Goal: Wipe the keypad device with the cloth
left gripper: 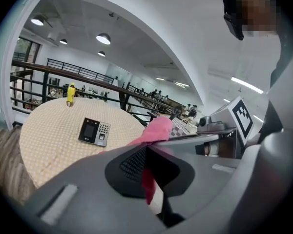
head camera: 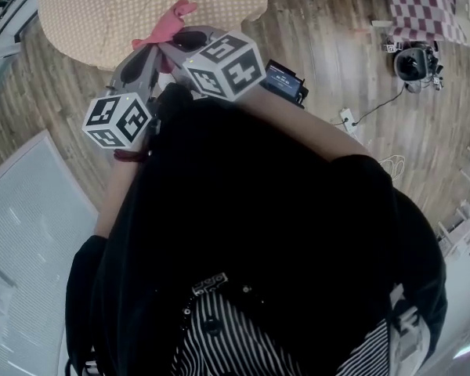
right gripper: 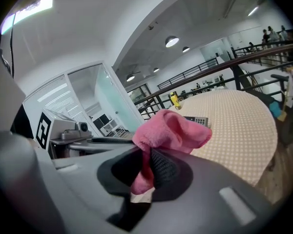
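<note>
Evidently the wiping is not yet starting: the keypad device [left gripper: 94, 131] is lying untouched on the round desk [left gripper: 44, 135], well apart from the pink cloth [right gripper: 172, 129]. The left claw [left gripper: 145, 155] and the right claw [right gripper: 149, 164] are both clenching that cloth, hovering close together, tips nearly meeting, near the desk's edge.

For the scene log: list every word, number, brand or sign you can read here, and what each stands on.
No text here can be read.
Marker cubes: black-and-white square patterns only, no words.
Keypad device: key numbers too small to read.
Black device on the floor: light print, blurred.
Pink cloth: no label shows.
</note>
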The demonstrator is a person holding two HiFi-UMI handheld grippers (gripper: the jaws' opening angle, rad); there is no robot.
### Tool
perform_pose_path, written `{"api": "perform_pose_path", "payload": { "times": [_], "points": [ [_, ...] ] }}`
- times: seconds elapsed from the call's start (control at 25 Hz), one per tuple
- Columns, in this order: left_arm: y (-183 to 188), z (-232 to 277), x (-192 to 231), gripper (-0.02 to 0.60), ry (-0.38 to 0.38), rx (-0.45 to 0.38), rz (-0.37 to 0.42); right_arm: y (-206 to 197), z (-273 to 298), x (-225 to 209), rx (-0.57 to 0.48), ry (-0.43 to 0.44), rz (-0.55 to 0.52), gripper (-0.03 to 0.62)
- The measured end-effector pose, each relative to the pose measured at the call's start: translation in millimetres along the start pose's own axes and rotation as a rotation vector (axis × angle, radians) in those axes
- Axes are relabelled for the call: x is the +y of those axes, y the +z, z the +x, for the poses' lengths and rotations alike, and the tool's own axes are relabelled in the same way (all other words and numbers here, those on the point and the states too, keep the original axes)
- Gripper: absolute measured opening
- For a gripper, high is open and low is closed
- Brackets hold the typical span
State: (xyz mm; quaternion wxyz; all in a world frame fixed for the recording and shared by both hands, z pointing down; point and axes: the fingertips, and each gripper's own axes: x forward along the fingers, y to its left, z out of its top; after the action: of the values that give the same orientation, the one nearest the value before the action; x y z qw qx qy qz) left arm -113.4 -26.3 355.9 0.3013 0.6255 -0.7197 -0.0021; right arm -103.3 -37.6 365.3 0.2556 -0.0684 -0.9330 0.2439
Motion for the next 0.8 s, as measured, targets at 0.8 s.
{"api": "perform_pose_path", "payload": {
  "times": [0.8],
  "points": [
    [93.1, 41.0, 107.7, 0.002, -0.294, 0.038, 0.118, 103.0, 94.4, -26.4, -0.140, -0.295, 0.022, 0.046]
  ]
}}
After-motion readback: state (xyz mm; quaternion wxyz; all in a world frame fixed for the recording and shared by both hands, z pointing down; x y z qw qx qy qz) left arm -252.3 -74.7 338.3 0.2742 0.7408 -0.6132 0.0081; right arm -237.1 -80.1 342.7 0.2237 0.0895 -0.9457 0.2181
